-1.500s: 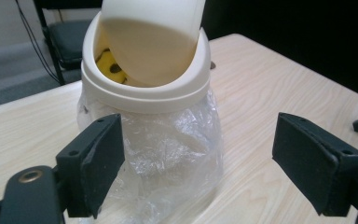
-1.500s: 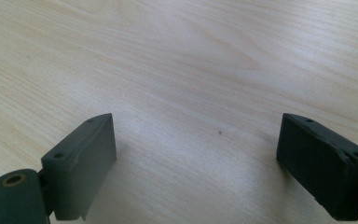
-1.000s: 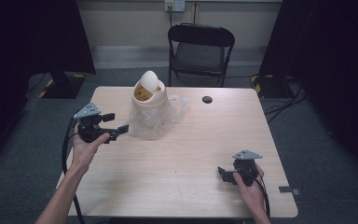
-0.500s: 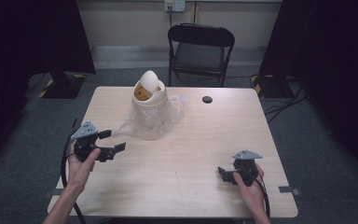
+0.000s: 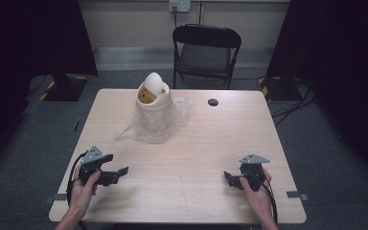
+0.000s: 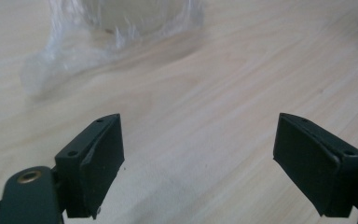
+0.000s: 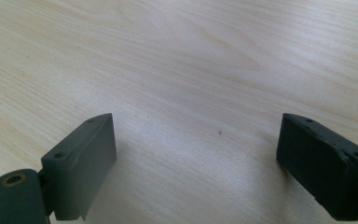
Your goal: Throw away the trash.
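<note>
Resting low at the near edge of the pale wooden table [image 5: 196, 143], the left gripper [image 5: 117, 173] sits in the person's left hand [image 5: 84, 184] with its jaws spread wide and nothing between them, bare wood showing in the left gripper view. Across the near side, the right gripper [image 5: 228, 177] is held in the right hand [image 5: 255, 189], its jaws likewise wide apart over bare table. Farther back, left of centre, stands a cream bin [image 5: 153, 112] with a swing lid [image 5: 153, 84], wrapped in a clear plastic bag [image 6: 74, 51] that spreads onto the wood. A small black disc [image 5: 213, 102] lies to its right. Beyond the table stands a folding chair [image 5: 206, 50].
</note>
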A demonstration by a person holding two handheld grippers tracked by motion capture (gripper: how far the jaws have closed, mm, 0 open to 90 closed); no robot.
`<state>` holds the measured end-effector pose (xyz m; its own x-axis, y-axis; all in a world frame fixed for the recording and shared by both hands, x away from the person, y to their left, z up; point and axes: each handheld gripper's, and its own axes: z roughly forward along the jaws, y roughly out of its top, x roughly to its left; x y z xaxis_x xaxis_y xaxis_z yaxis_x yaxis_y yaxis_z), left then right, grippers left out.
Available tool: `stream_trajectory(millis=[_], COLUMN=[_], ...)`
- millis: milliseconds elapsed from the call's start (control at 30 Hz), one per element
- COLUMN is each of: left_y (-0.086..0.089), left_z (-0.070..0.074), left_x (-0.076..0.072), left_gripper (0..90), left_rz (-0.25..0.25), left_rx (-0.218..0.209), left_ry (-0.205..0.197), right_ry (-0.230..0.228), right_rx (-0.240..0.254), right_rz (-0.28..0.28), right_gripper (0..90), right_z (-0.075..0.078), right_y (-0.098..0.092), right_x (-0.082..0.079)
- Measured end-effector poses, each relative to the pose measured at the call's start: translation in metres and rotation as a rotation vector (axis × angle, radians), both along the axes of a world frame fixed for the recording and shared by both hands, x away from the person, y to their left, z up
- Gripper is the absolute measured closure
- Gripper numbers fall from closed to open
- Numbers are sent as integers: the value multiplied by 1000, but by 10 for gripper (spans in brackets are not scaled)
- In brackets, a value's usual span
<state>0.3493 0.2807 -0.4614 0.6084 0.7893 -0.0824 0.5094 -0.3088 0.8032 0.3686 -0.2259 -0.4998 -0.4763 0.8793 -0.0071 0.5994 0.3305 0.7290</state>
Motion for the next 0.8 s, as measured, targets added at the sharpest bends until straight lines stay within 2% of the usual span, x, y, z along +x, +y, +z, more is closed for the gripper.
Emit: stream_trajectory(millis=[100, 200, 300, 533, 800], left_y=[-1, -1, -1, -6, -6], left_z=[-11, -24, -30, -39, -40], left_x=[0, 3, 3, 2, 3], left_gripper=[160, 166, 172, 159, 128], left_rz=[12, 28, 43, 51, 65], left_rx=[27, 50, 54, 128, 134], left_ry=[25, 78, 105, 46, 42], right_ry=[0, 0, -1, 0, 0], right_rx=[0, 0, 0, 0, 0], right_rz=[0, 0, 1, 0, 0], right_gripper=[108, 108, 108, 108, 108], right_z=[0, 0, 0, 0, 0], right_y=[0, 0, 0, 0, 0], right_x=[0, 0, 0, 0, 0])
